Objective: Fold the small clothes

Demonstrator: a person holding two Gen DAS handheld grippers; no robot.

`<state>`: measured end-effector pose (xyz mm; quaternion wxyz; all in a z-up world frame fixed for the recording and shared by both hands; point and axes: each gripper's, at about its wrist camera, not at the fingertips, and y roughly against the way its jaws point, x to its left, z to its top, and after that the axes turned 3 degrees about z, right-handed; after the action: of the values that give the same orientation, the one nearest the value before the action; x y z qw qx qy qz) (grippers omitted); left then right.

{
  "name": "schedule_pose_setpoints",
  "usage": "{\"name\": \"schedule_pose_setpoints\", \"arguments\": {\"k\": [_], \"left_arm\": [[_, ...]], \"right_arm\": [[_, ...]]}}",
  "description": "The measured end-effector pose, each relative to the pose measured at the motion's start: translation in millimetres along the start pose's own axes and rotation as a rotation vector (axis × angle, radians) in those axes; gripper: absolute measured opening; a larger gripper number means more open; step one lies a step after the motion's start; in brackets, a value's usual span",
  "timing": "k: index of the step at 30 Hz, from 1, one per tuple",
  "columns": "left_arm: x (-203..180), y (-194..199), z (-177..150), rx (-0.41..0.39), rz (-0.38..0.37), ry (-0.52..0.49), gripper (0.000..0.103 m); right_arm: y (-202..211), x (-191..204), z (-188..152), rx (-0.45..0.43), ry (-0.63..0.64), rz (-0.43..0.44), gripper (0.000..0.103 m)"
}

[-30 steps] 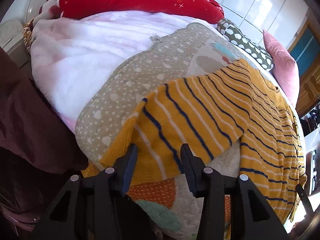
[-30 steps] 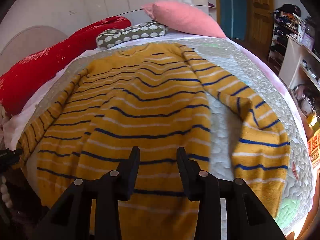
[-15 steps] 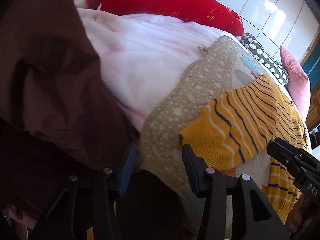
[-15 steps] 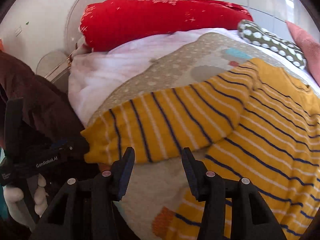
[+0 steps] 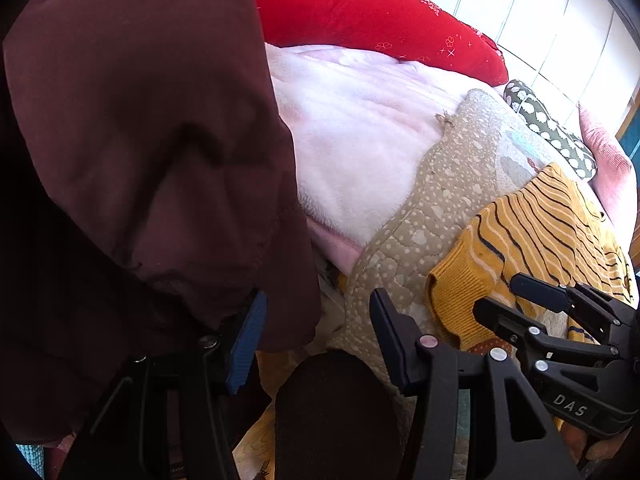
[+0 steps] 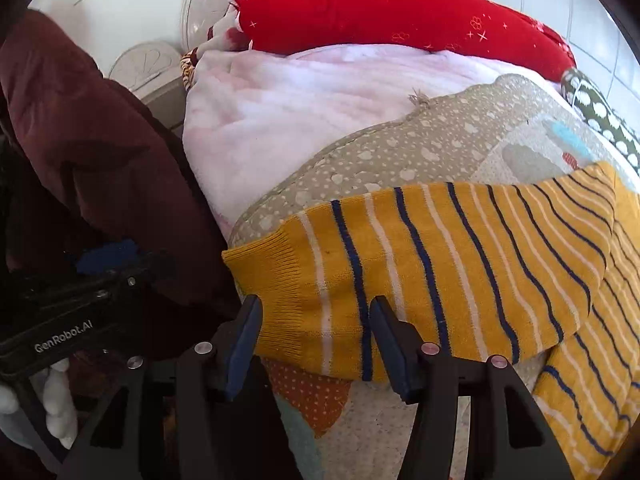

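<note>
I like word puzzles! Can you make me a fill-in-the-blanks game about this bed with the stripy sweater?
1. The sweater is mustard yellow with white and ____ stripes.
2. The long cushion behind the fluffy pink blanket is ____.
3. The right hand-held gripper is open at the cuff of the sweater's ____.
4. The quilt under the sweater is patterned with white ____.

Missing words: navy blue; red; sleeve; dots

- Red pillow (image 6: 380,12) at the bed's head.
- Pale pink fleece blanket (image 6: 288,108) below it.
- Beige dotted quilt (image 5: 452,184) beside the blanket.
- Green spotted cushion (image 5: 544,128) near a pink cushion (image 5: 612,172).
</note>
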<state>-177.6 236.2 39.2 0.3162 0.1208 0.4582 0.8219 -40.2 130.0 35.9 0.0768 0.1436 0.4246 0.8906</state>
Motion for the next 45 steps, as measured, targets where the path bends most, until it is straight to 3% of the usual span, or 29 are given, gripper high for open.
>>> {"name": "schedule_pose_setpoints", "arguments": {"k": [10,12,14,16,19,23,30,32,34,36,38,39,42,45], "left_arm": [[-2.7,4.6,0.3,-0.005,0.016,-0.005,0.053],[-3.4,5.8,0.3,-0.001,0.018,-0.007,0.053],[-5.2,9.3,0.9,-0.006,0.02,-0.01,0.053],[-8.1,13.4,2.3,-0.016,0.02,-0.015,0.053],[-14.6,20.5,3.0,-0.03,0.011,-0.024,0.055],[-29.9,25.5,2.9,-0.021,-0.057,-0.039,0.058],[-84.3,22.1,3.2,0.023,-0.184,-0.138,0.058],[-95.2,19.3,5.0,0.014,-0.167,-0.163,0.058],[-93.7,17.9,8.3,0.001,-0.114,-0.151,0.058],[-78.8,20.9,14.5,-0.013,-0.074,-0.096,0.058],[-64.0,25.7,19.1,-0.029,-0.043,-0.057,0.058],[-53.8,31.3,20.4,-0.046,-0.017,-0.039,0.058],[-30.3,44.1,25.6,-0.096,0.051,-0.008,0.059],[-10.7,59.4,23.2,-0.134,0.076,0.025,0.059]], "right_arm": [[-14.6,20.0,-1.8,-0.026,0.127,-0.133,0.061],[-15.4,21.1,-3.4,-0.037,0.14,-0.155,0.039],[-11.0,16.4,0.4,-0.041,0.12,-0.134,0.008],[3.5,3.5,8.9,-0.072,0.059,-0.1,0.001],[37.7,-28.3,24.2,-0.163,-0.039,-0.116,0.001],[88.6,-94.6,29.6,-0.255,-0.177,-0.195,0.001],[149.2,-228.8,-17.0,-0.287,-0.426,-0.477,0.001],[164.1,-253.0,-37.6,-0.282,-0.506,-0.48,0.002],[174.8,-254.9,-51.5,-0.293,-0.549,-0.373,0.003],[167.8,-233.1,-51.8,-0.257,-0.472,-0.297,0.013],[149.3,-197.0,-44.4,-0.216,-0.351,-0.236,0.054],[137.8,-178.6,-41.5,-0.21,-0.295,-0.197,0.06],[98.6,-117.9,-25.5,-0.172,-0.156,-0.073,0.062],[57.0,-56.3,-16.6,-0.131,-0.006,-0.007,0.062]]}}
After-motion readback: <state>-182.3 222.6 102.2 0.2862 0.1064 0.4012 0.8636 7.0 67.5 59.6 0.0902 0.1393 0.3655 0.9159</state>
